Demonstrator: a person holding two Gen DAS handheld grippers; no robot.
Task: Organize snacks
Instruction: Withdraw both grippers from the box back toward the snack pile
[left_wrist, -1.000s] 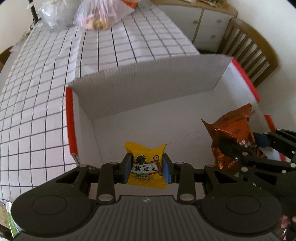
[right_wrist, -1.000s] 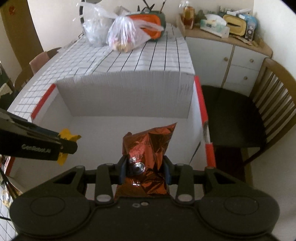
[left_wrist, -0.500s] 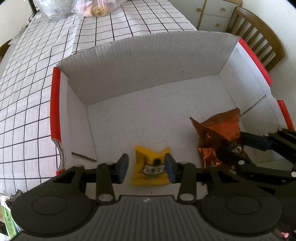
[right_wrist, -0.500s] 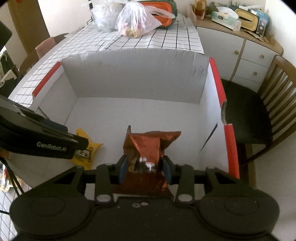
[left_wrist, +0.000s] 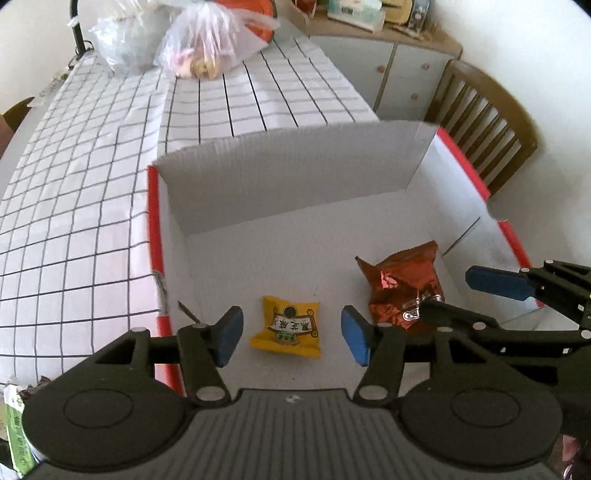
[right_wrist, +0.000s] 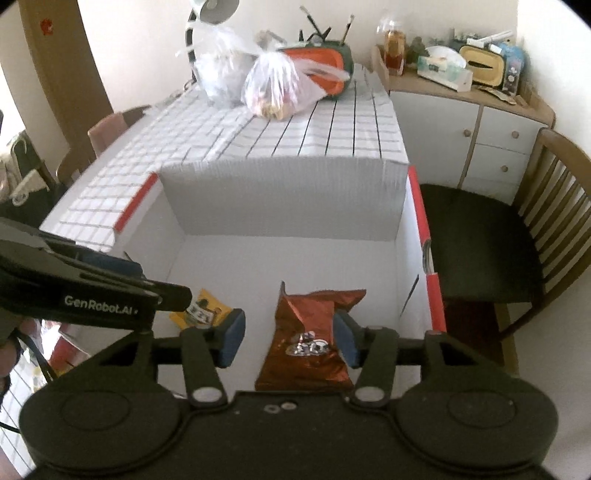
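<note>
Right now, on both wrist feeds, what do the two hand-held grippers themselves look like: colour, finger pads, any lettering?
Both are matte black plastic. The left hand-held gripper has a ribbed body, two round discs, silver pivot screws, and two fingers tipped with blue pads. The right hand-held gripper is built the same, with blue pads. White "GenRobot.AI" lettering runs along the left one's side.
</note>
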